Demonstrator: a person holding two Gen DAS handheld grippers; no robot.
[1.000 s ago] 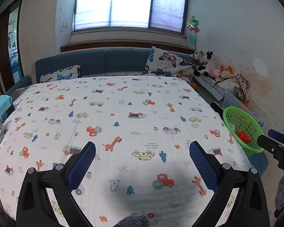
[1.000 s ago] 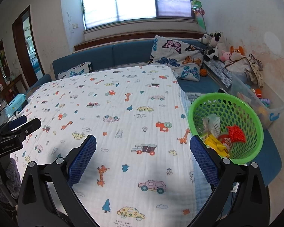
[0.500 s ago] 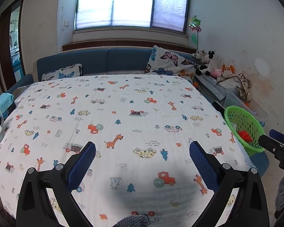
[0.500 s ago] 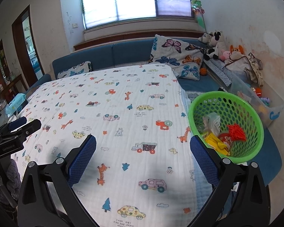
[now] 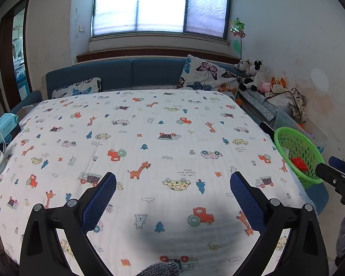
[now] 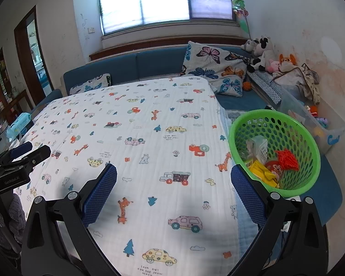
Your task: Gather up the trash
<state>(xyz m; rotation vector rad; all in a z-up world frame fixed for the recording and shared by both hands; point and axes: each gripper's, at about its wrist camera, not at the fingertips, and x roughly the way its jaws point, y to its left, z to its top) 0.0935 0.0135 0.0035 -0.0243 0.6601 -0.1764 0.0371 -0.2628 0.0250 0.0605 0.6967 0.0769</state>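
Both the left gripper (image 5: 172, 181) and right gripper (image 6: 173, 174) are held spread wide and empty above the cloth-covered tabletop (image 6: 149, 119). Collected trash (image 6: 266, 163) lies in the green basket (image 6: 310, 142) at the tabletop's right edge, where it could be knocked over.

Daylight fills a wide window (image 5: 161, 4); a blue sofa (image 5: 131, 73) runs beneath it; white walls (image 5: 287, 23); a doorway (image 5: 16, 53) opens left.

Tablecloth (image 5: 168, 138) bare and open; basket (image 6: 276, 124) flanks its right edge
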